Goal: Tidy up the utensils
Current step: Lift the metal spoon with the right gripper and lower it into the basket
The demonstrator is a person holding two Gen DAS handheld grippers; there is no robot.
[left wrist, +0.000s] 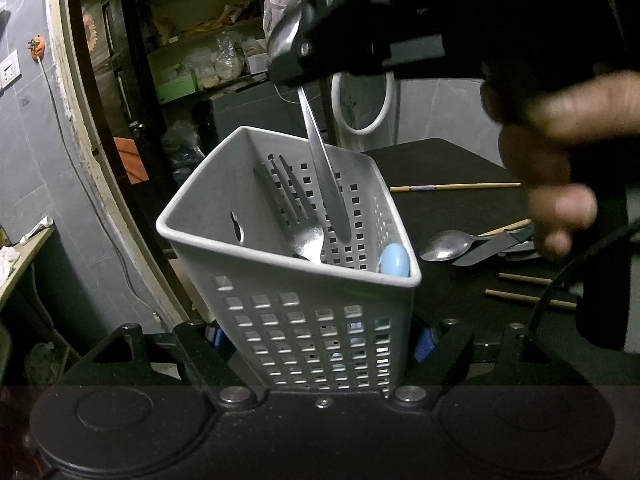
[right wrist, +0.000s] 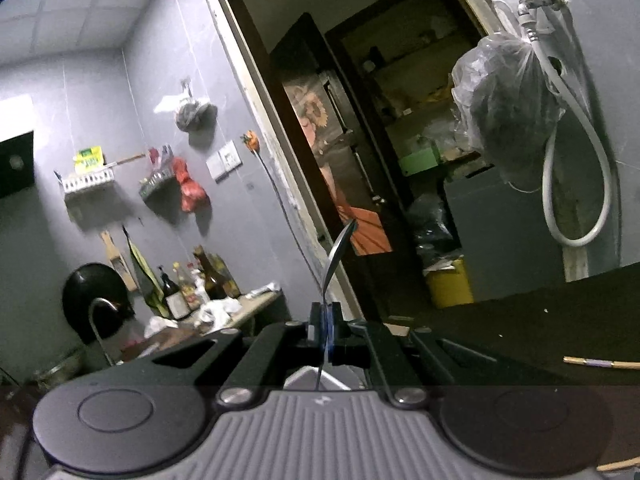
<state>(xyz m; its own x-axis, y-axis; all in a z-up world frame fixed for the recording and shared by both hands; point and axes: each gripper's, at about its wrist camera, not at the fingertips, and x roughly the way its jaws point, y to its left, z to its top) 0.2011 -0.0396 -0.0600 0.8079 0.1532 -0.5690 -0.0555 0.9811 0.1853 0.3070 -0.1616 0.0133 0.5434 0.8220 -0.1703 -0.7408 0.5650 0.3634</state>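
Note:
My left gripper (left wrist: pixel 320 340) is shut on a white perforated utensil caddy (left wrist: pixel 280 320), its blue pads (left wrist: pixel 423 345) pressing both sides. A fork (left wrist: pixel 304 224) and a pale blue spoon (left wrist: pixel 394 260) stand inside it. Over the caddy, my right gripper (left wrist: pixel 292 68) is shut on a metal spoon (left wrist: pixel 326 184). That spoon's bowl sticks up above the jaws and its handle hangs down into the caddy without touching the bottom. In the right wrist view the same spoon (right wrist: pixel 338 252) shows edge-on between the shut right gripper (right wrist: pixel 326 332).
A black table (left wrist: pixel 460 168) lies behind and to the right of the caddy. It carries another metal spoon (left wrist: pixel 446 244), several wooden chopsticks (left wrist: pixel 456 187) and a dark utensil. A person's hand (left wrist: pixel 560 160) holds the right gripper. An open doorway (right wrist: pixel 360 140) lies behind.

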